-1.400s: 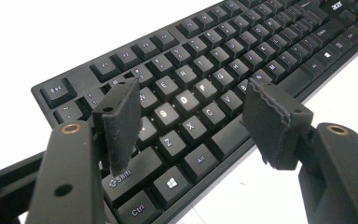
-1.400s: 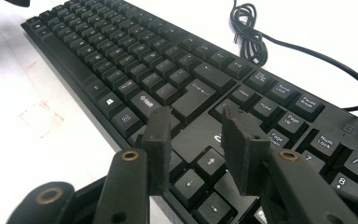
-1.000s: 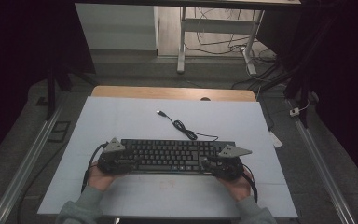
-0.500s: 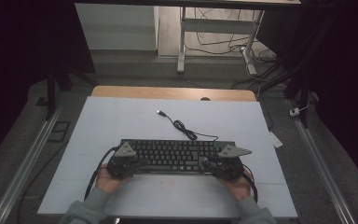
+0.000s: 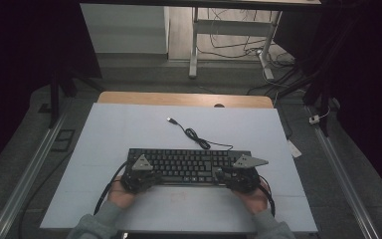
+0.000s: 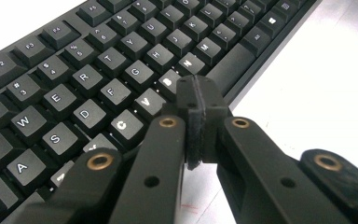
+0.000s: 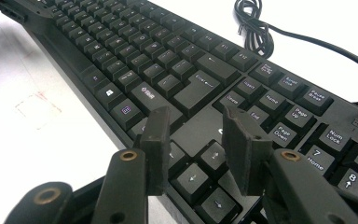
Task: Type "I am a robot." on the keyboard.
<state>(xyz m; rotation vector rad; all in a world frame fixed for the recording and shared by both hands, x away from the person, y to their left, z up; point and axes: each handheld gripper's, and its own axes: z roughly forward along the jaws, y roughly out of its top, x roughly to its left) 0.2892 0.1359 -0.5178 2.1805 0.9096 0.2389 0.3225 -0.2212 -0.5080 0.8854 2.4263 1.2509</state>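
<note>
The keyboard (image 5: 189, 164) lies lengthwise across the table, left gripper (image 6: 196, 95) jaws pressed together, right gripper (image 7: 198, 135) jaws spread.

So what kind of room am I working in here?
Probably a lab or workshop recording station: a pale blue table bearing a black wired keyboard, metal floor rails either side, loose cables on the floor.

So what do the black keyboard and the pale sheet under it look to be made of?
The black full-size keyboard looks like matte moulded plastic: dull keycaps with printed white legends and soft highlights. The pale bluish-white table sheet looks smooth and slightly glossy, perhaps laminate or plastic film; the look leaves that open.
</note>
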